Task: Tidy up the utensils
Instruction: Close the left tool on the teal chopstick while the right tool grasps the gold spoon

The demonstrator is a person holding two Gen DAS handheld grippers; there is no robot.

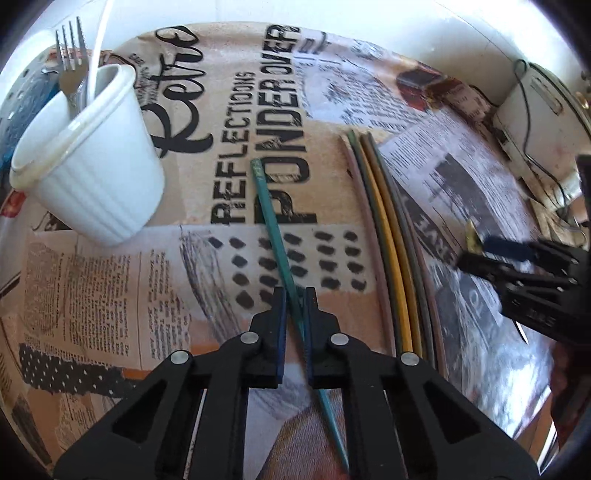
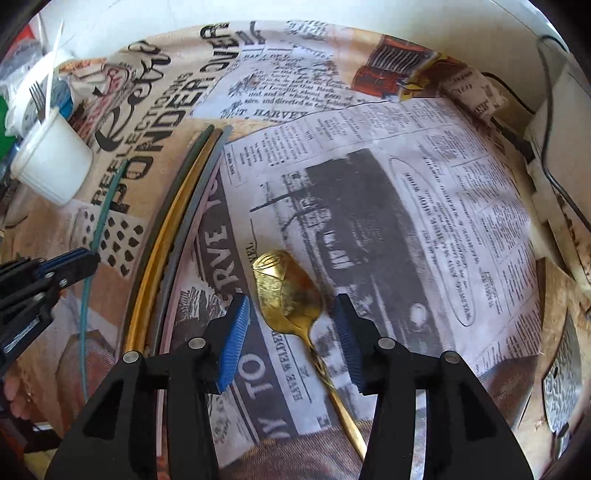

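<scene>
My left gripper (image 1: pixel 295 295) is shut on a teal chopstick (image 1: pixel 271 218) that lies slanted on the newspaper-print tablecloth (image 1: pixel 110 295). Up to the left stands a white ribbed cup (image 1: pixel 92 162) holding a fork (image 1: pixel 72 55) and a white utensil. Several coloured chopsticks (image 1: pixel 384 229) lie side by side to the right. My right gripper (image 2: pixel 291 317) hangs open over a gold spoon (image 2: pixel 288 291), whose handle runs between the blue pads (image 2: pixel 232 343) untouched. In the right wrist view the left gripper (image 2: pixel 88 258), the teal chopstick (image 2: pixel 107 199) and the cup (image 2: pixel 51 166) are at the left.
A white box with black cables (image 2: pixel 561 110) sits at the table's far right edge. A patterned metal object (image 2: pixel 561 387) lies at the lower right. Plastic clutter (image 2: pixel 22 55) crowds the back left behind the cup. A white wall (image 1: pixel 369 22) borders the far side.
</scene>
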